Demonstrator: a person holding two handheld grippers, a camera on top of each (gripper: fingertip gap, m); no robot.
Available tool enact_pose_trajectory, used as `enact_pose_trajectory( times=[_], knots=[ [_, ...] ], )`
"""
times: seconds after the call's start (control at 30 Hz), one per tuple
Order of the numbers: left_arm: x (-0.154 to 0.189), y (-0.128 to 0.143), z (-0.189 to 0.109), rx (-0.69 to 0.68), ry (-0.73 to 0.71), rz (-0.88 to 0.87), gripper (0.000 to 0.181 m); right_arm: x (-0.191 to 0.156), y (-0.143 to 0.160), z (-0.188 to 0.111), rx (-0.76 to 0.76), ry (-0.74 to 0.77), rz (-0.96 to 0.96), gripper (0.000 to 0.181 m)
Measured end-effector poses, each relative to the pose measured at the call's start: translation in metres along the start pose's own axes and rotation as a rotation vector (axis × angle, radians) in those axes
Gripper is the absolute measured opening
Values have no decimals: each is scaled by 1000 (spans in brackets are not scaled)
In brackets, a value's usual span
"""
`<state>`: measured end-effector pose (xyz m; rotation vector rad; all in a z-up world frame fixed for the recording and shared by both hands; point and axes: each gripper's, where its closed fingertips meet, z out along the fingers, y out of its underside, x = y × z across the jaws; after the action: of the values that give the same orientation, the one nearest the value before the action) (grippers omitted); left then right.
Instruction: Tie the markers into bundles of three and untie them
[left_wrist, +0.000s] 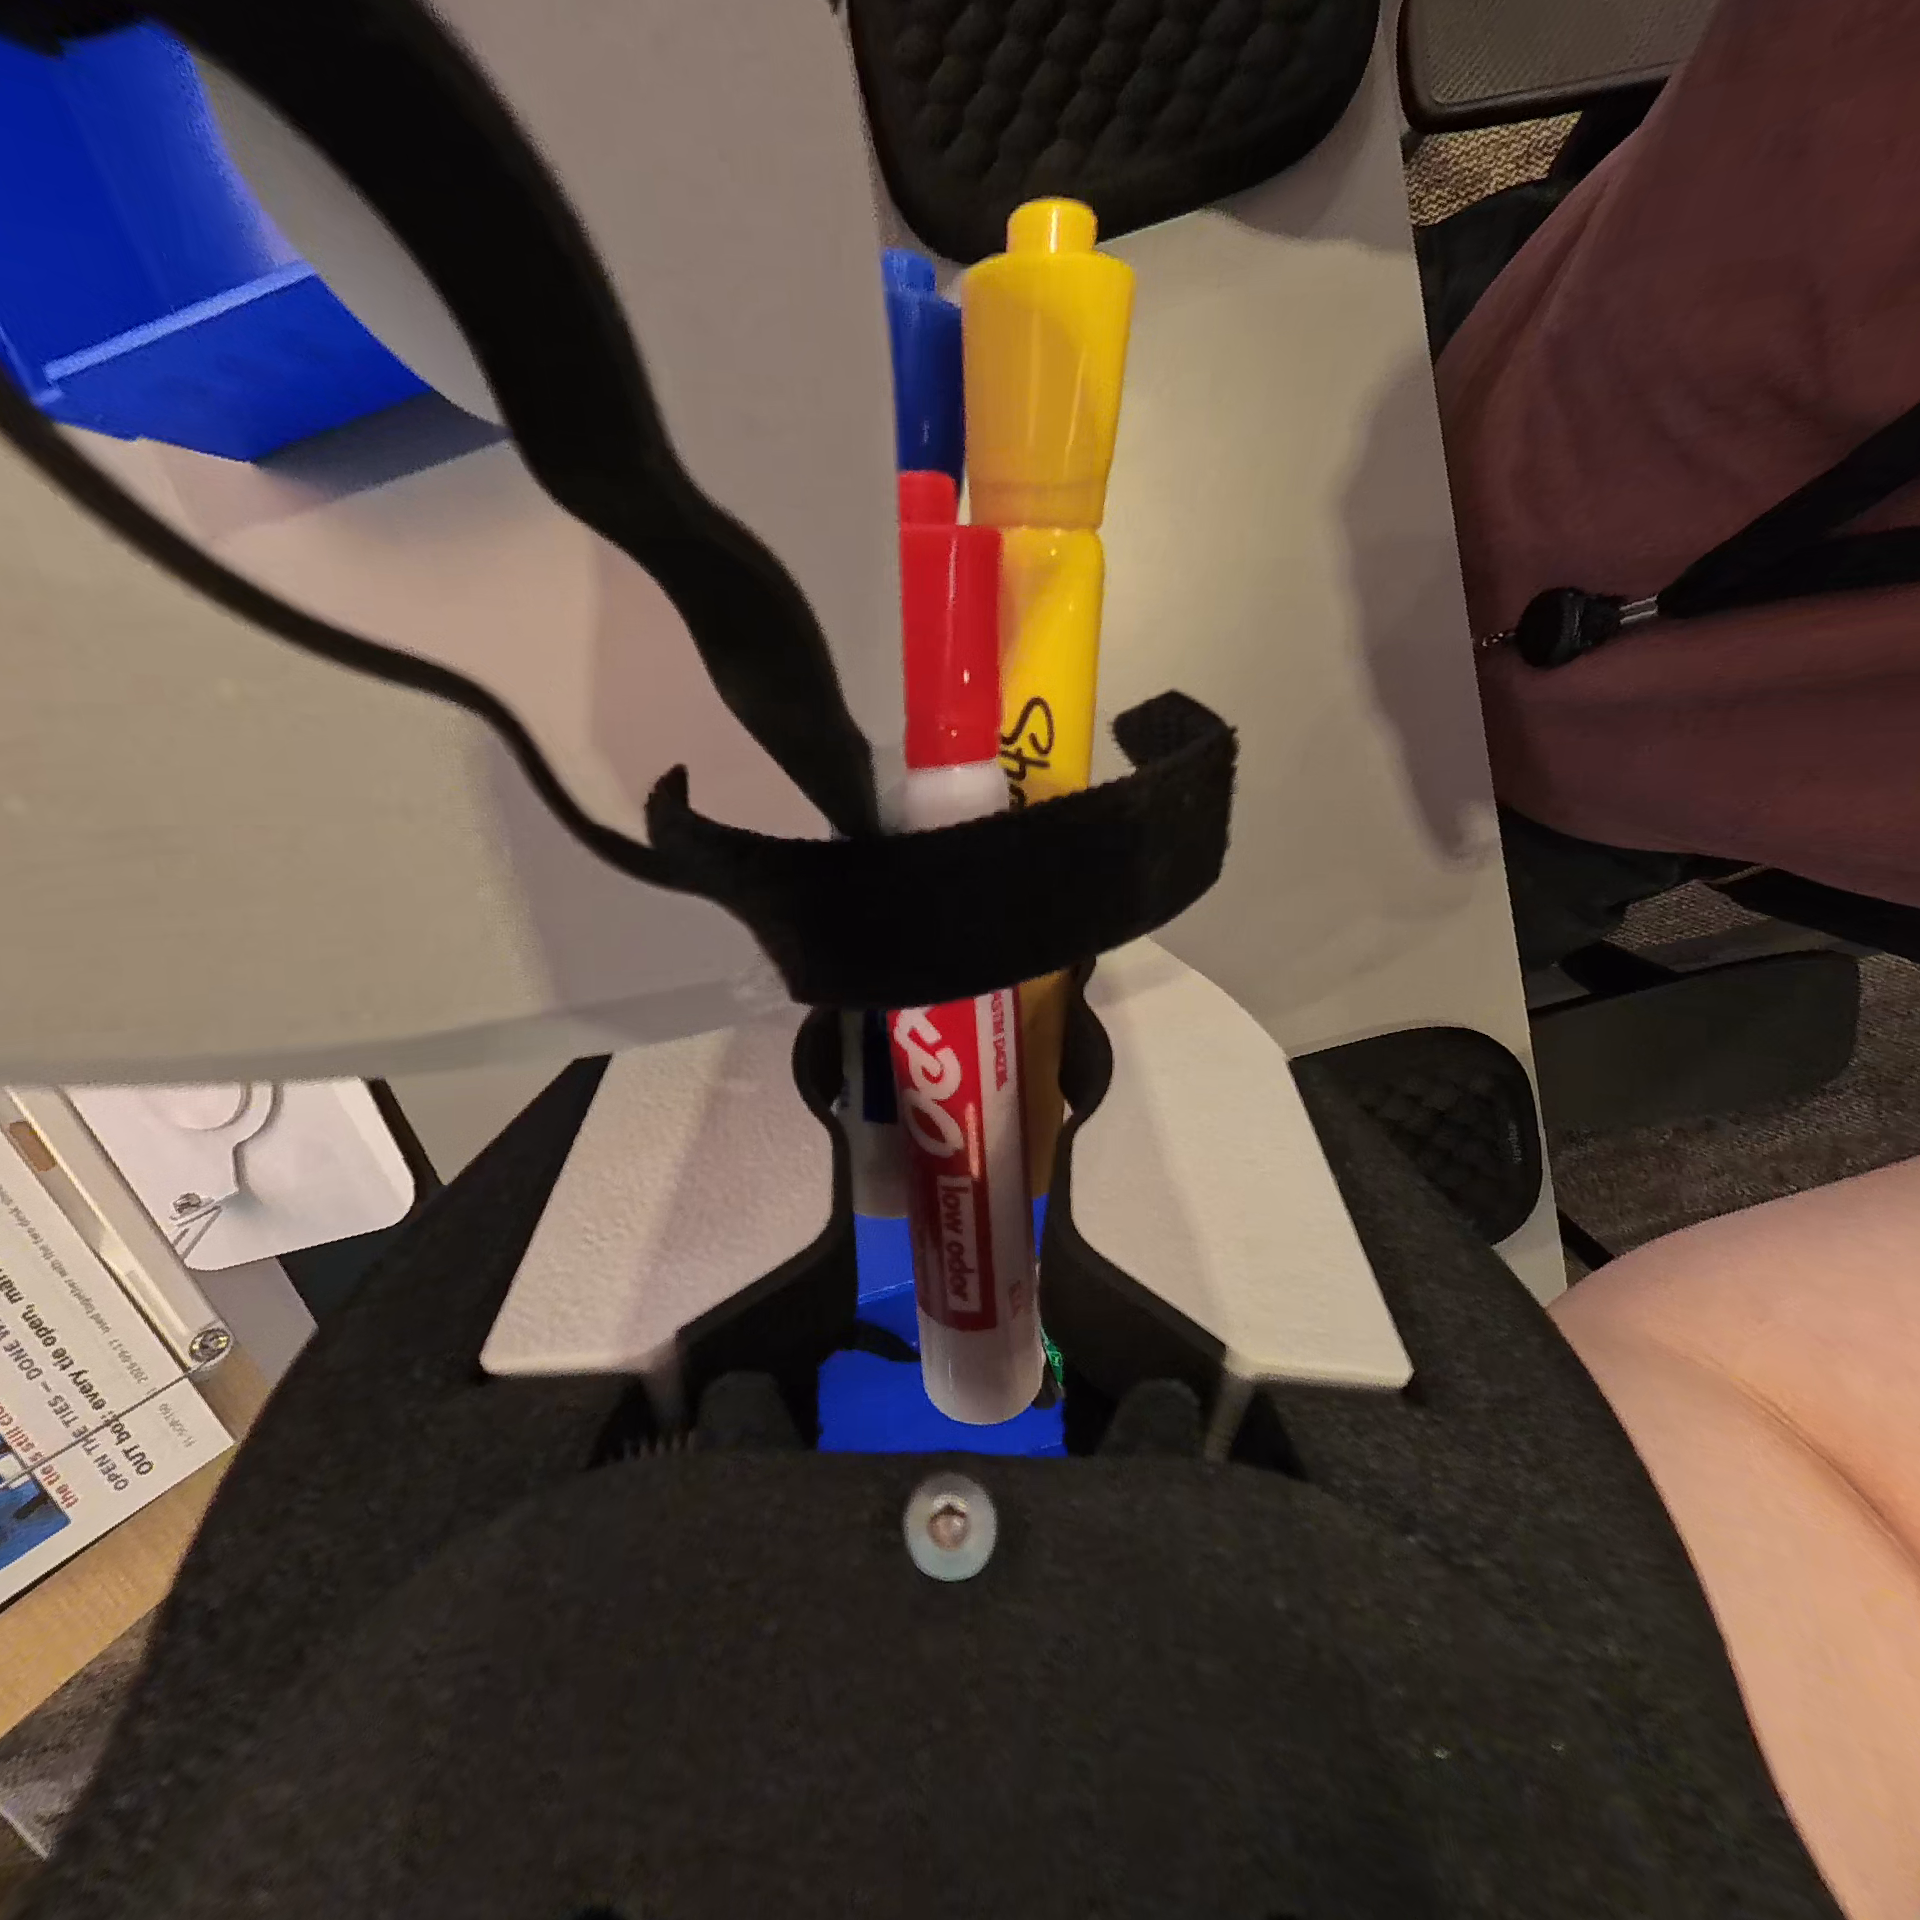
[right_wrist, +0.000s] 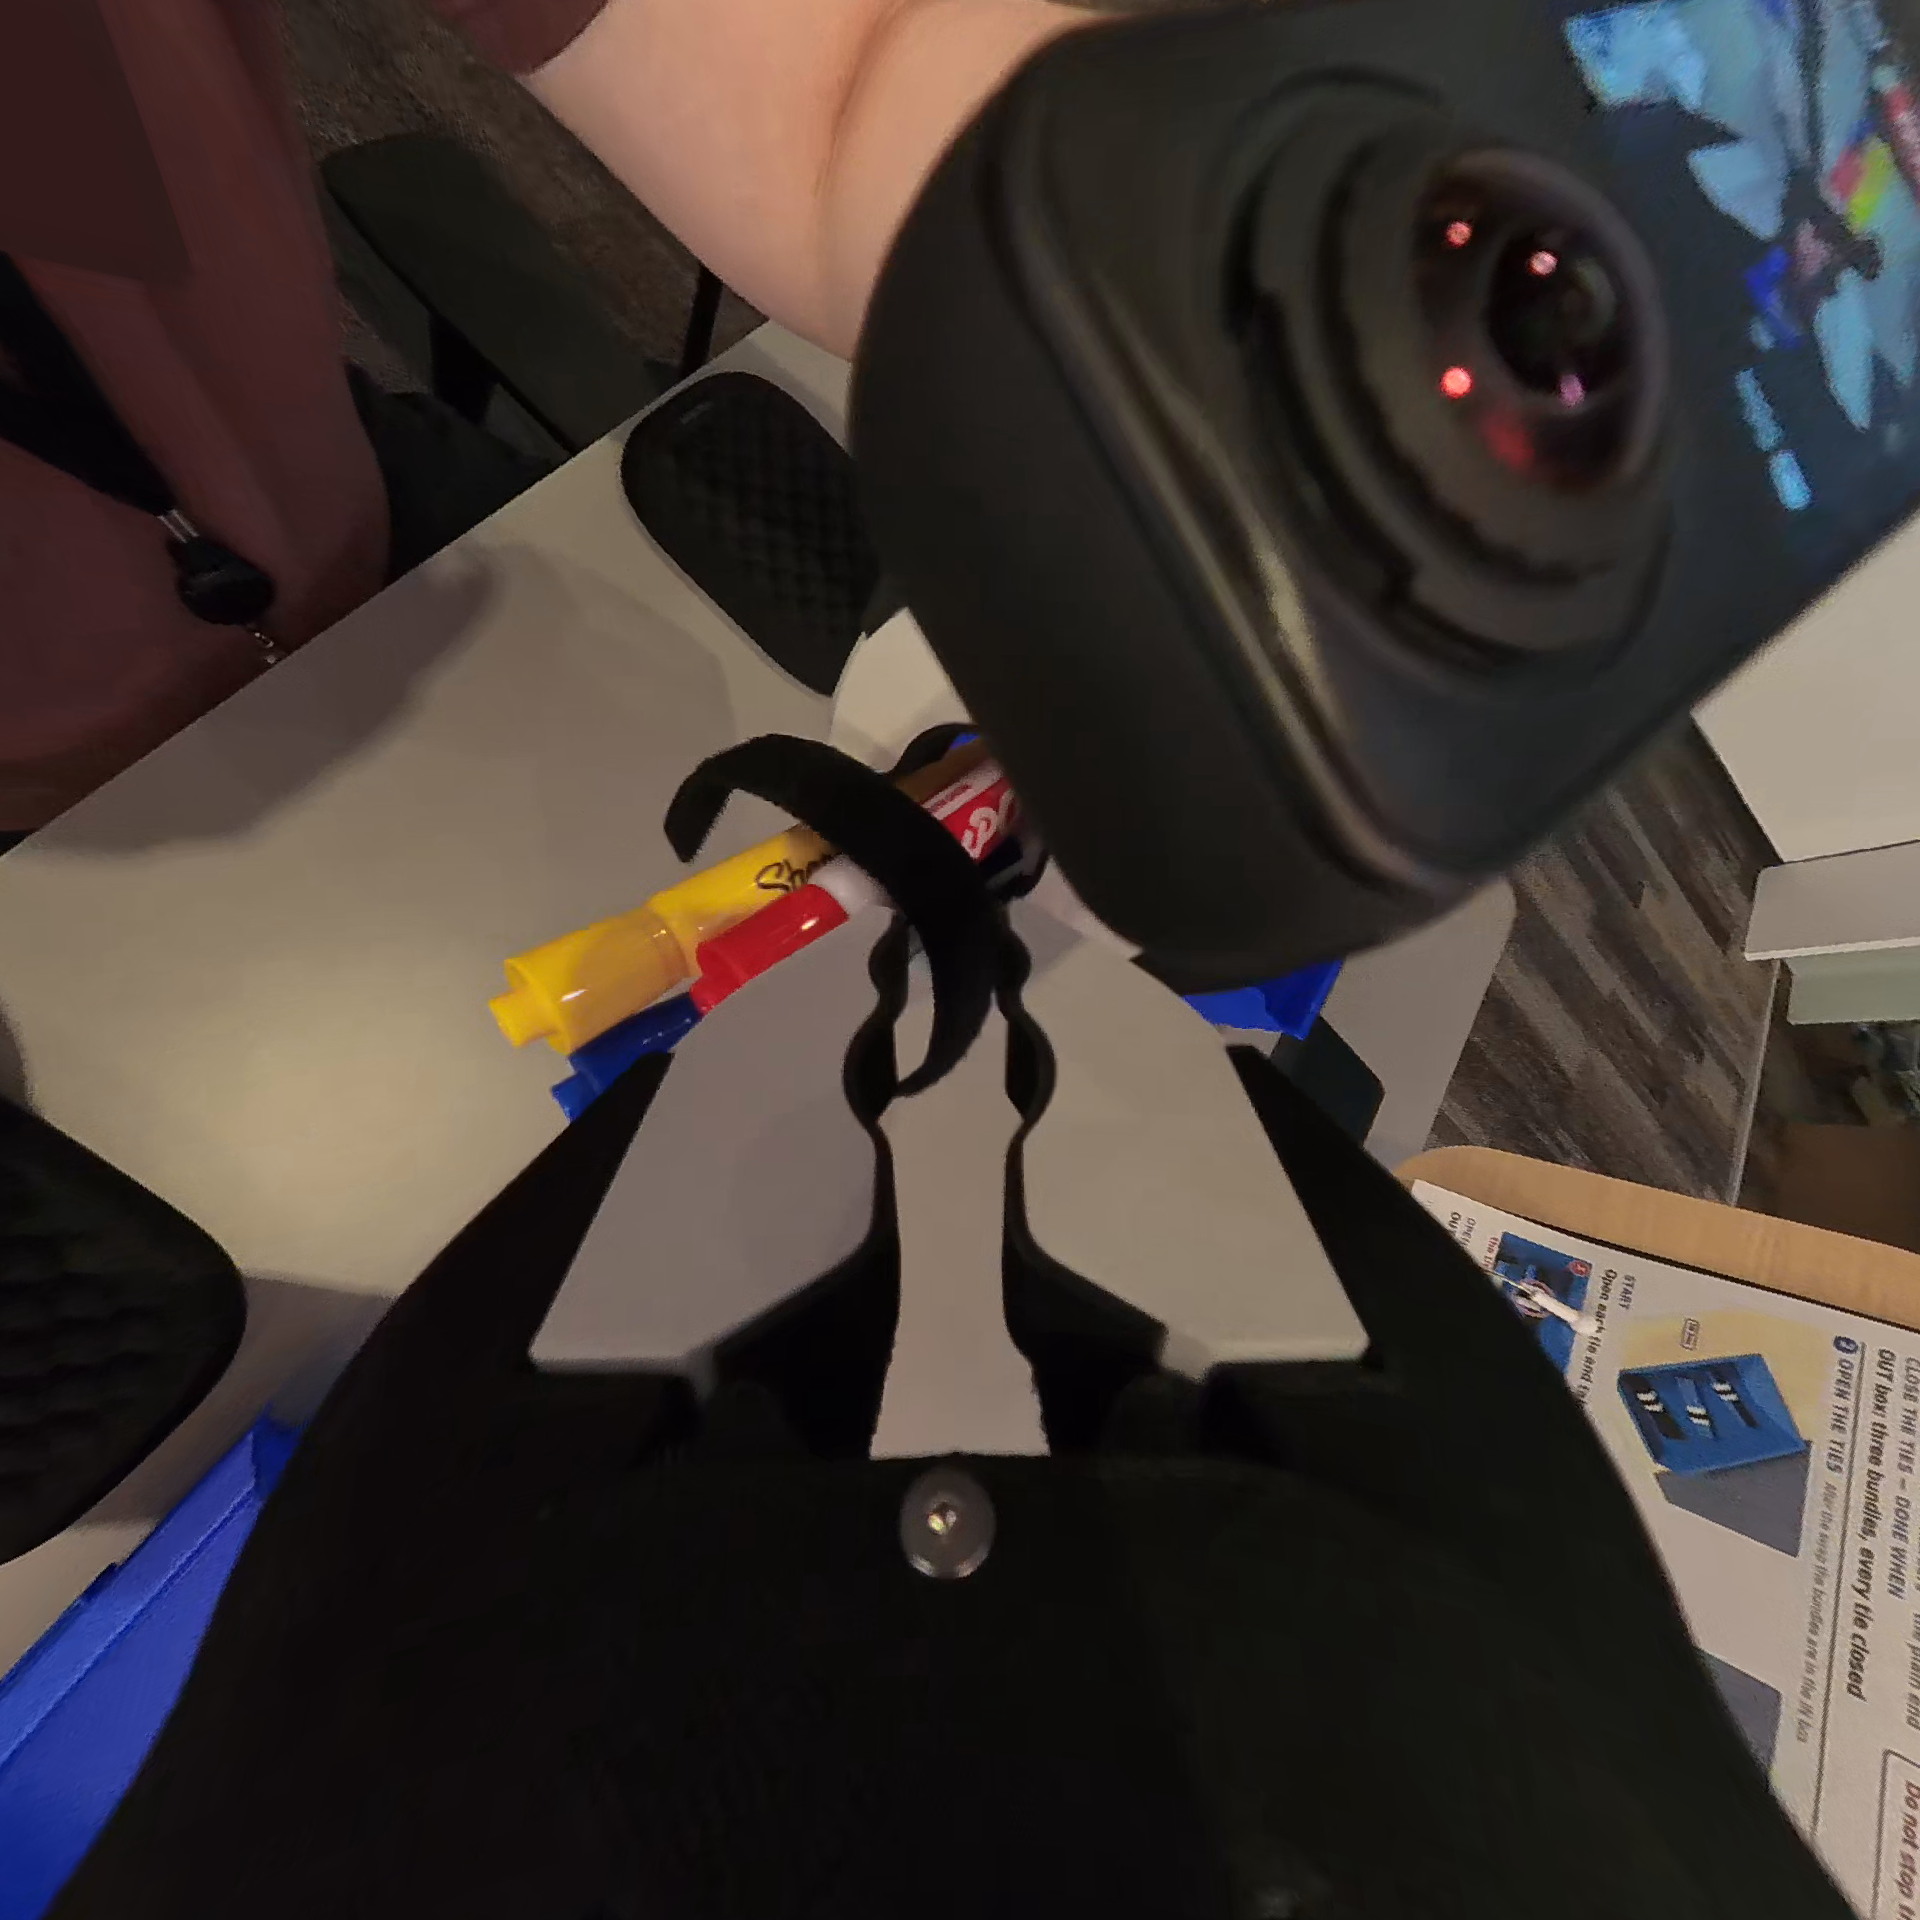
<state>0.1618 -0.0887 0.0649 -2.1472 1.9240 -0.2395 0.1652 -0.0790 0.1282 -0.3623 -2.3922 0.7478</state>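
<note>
My left gripper (left_wrist: 951, 1039) is shut on a bundle of three markers held above the white table (left_wrist: 312, 831): a red-capped white marker (left_wrist: 951, 665), a yellow marker (left_wrist: 1044, 416) and a blue marker (left_wrist: 920, 364) behind them. A black hook-and-loop strap (left_wrist: 966, 883) circles the bundle loosely just ahead of the fingertips, and its tail runs up to the left. In the right wrist view the yellow marker (right_wrist: 623, 956), red marker (right_wrist: 769, 935) and blue marker (right_wrist: 623, 1049) point left. My right gripper (right_wrist: 951, 966) is shut on the strap (right_wrist: 883, 821) beside the bundle.
The left gripper's camera body (right_wrist: 1351, 468) fills the upper right and hides its fingers. A blue bin (left_wrist: 156, 312) stands on the table and also shows at the lower left (right_wrist: 104, 1662). A printed instruction sheet (right_wrist: 1714, 1455) lies to the right. A black mesh chair (left_wrist: 1091, 104) and a person's arm (left_wrist: 1714, 1558) are close by. Across from one pair of fingers to the other is roughly 6 cm.
</note>
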Motion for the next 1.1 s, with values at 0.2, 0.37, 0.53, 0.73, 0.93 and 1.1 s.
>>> enact_pose_trajectory(
  times=[0.2, 0.37, 0.53, 0.73, 0.93, 1.1],
  knots=[
    [0, 0, -3, 3, -8, 1, 39, 1, -3, -3, 27, -9, 29, 18],
    [0, 0, -4, 10, -10, 1, 39, 3, -3, -4, 31, -14, 49, 20],
    [0, 3, -6, 12, -15, -3, 39, 10, -9, -18, 94, 85, 89, 25],
    [-4, 9, -19, 35, -36, -17, 39, 12, -20, -61, 416, 437, 358, 55],
    [-10, 10, -37, 49, -38, -23, 39, -9, -6, -89, 736, 728, 559, 89],
    [-17, 2, -49, 57, -49, -21, 39, -14, 1, -80, 931, 852, 572, 97]
  ],
)
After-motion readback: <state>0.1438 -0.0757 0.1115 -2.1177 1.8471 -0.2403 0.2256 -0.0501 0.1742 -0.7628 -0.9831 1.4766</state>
